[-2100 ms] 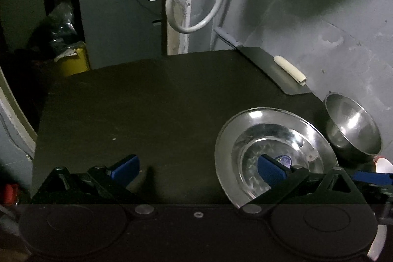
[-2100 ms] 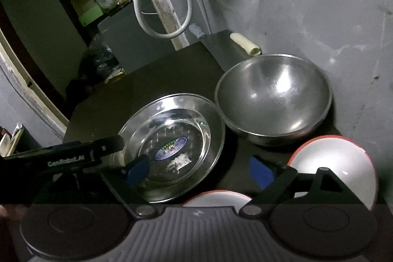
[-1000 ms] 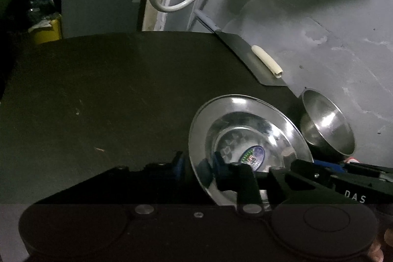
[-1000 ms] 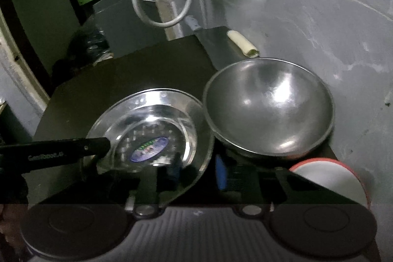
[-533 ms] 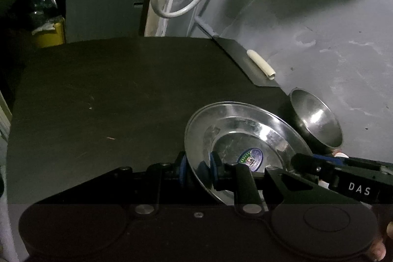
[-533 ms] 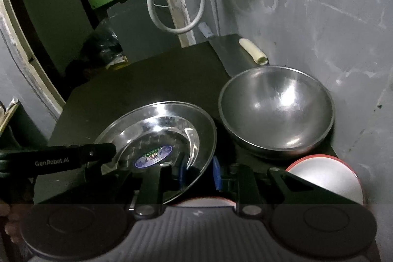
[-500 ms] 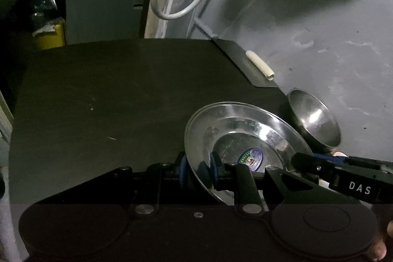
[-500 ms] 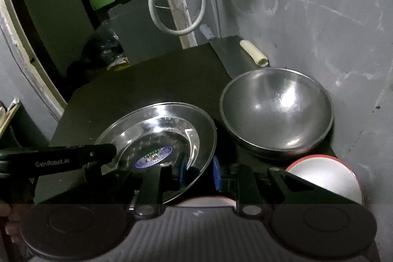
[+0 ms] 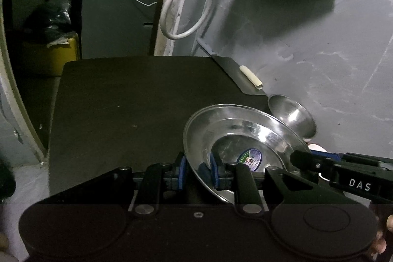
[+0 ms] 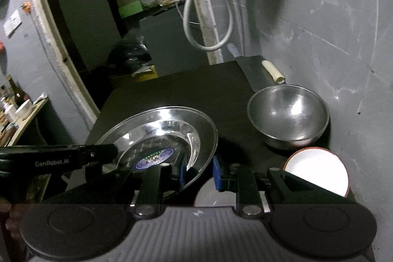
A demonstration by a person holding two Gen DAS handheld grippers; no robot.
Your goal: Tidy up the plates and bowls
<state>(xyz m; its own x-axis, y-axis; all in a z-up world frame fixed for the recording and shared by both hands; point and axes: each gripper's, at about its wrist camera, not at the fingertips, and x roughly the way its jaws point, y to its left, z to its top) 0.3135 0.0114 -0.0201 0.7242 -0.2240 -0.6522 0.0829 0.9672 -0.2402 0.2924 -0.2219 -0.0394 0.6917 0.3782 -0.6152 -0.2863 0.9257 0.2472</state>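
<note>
You have the left gripper (image 9: 196, 170) pinched on the near-left rim of the round stainless-steel plate (image 9: 235, 129), one blue pad under the lip and one inside, so the thin edge is clamped rather than cradled. Across it, the right gripper (image 10: 197, 170) is clamped on the plate's (image 10: 157, 131) near-right rim in the same way. Judging by the shadow under the right edge, the plate is off the dark matte tabletop (image 9: 127, 100) and tilted; two grips on opposite sides probably keep such a wide, slick dish from swinging. The plate is shallow, with a broad flat flange, a mirror-bright well and an oval paper sticker (image 10: 154, 158) in the middle; expect polished metal to slip if either pinch loosens. To its right, against the rough grey wall (image 10: 343, 41), sits a deep hemispherical brushed-steel bowl (image 10: 288, 113), dull inside with one soft highlight. Just near of that bowl lies a white round dish with a red rim (image 10: 319, 173), glossy like ceramic or enamel, though I cannot tell which. Far right, a pale cylindrical handle (image 10: 272, 71) rests on a flat dark board (image 10: 253, 73).
</note>
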